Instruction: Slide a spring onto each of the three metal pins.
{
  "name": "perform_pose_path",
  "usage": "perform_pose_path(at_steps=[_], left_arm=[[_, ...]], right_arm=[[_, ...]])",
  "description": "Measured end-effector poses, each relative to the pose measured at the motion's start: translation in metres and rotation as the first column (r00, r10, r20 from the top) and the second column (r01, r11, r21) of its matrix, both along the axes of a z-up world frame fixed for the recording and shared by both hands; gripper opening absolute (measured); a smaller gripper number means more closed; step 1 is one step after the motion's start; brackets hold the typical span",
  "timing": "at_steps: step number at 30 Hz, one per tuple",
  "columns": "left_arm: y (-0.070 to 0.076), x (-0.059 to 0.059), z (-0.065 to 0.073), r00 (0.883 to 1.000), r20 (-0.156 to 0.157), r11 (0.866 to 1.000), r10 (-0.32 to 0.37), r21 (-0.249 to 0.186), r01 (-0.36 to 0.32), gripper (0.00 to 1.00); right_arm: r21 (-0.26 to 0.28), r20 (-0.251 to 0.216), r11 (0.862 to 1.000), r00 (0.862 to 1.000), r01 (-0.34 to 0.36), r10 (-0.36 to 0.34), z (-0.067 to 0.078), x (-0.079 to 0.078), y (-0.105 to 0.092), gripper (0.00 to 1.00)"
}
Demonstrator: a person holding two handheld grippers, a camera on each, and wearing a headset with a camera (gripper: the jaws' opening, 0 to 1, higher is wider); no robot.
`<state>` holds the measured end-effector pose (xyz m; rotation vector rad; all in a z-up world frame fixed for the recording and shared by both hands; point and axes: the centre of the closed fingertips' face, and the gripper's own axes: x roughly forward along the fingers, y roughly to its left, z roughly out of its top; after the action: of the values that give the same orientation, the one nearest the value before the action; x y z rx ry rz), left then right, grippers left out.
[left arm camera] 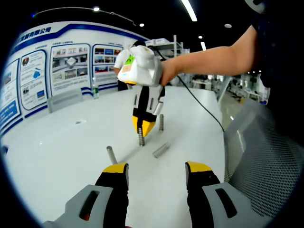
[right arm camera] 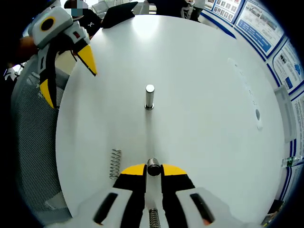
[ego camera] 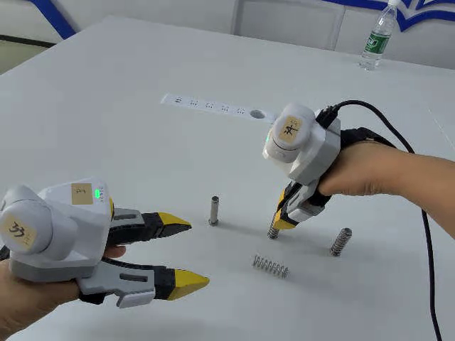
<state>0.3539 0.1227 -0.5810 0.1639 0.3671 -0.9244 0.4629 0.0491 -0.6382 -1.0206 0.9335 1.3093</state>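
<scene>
While the right gripper (ego camera: 279, 222) points steeply down over the middle of the white tabletop (ego camera: 106, 128), its yellow-tipped fingers (right arm camera: 135, 172) are closed on a thin coiled steel spring (ego camera: 273, 231) that stands upright there, apparently threaded over the middle short grey metal pin (right arm camera: 153, 166), whose round top shows between the tips. Toward the right edge, a second sprung pin (ego camera: 341, 241) already wears its coil. Left of the right gripper stands the bare upright pin (ego camera: 214, 211), and the last loose spring (ego camera: 270, 266) lies flat toward the near edge, its long axis running roughly along that edge. This spring lies just beside the right gripper; the left gripper (ego camera: 195, 252) hovers by the near left corner, fingers spread and empty, pointing toward it. Open tabletop surrounds the pins. A white power strip (ego camera: 213, 106) and a clear water bottle (ego camera: 378, 35) sit well apart, toward the far edge.
</scene>
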Motion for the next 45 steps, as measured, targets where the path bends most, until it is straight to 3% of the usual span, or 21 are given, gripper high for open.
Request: perform_pose_path(at_steps=[11,20,34,45], left_arm=[[-0.001,0.0,0.0,1.0,-0.001,1.0,-0.005,0.003,0.005,0.49],[-0.004,0.001,-0.003,1.0,-0.004,1.0,-0.013,0.005,0.013,0.49],[-0.006,0.0,-0.005,1.0,-0.008,1.0,-0.024,0.008,0.024,0.48],[-0.006,0.001,-0.004,1.0,-0.008,1.0,-0.021,0.011,0.021,0.47]], right_arm=[[0.03,0.009,0.999,0.999,0.031,-0.031,0.007,0.002,-0.008,0.18],[0.047,0.016,0.998,0.999,0.046,-0.047,0.013,-0.018,-0.021,0.18],[0.045,-0.053,0.998,0.998,0.043,-0.041,-0.014,-0.056,-0.023,0.18],[0.033,-0.067,0.999,0.997,0.029,-0.027,-0.031,-0.06,-0.021,0.15]])
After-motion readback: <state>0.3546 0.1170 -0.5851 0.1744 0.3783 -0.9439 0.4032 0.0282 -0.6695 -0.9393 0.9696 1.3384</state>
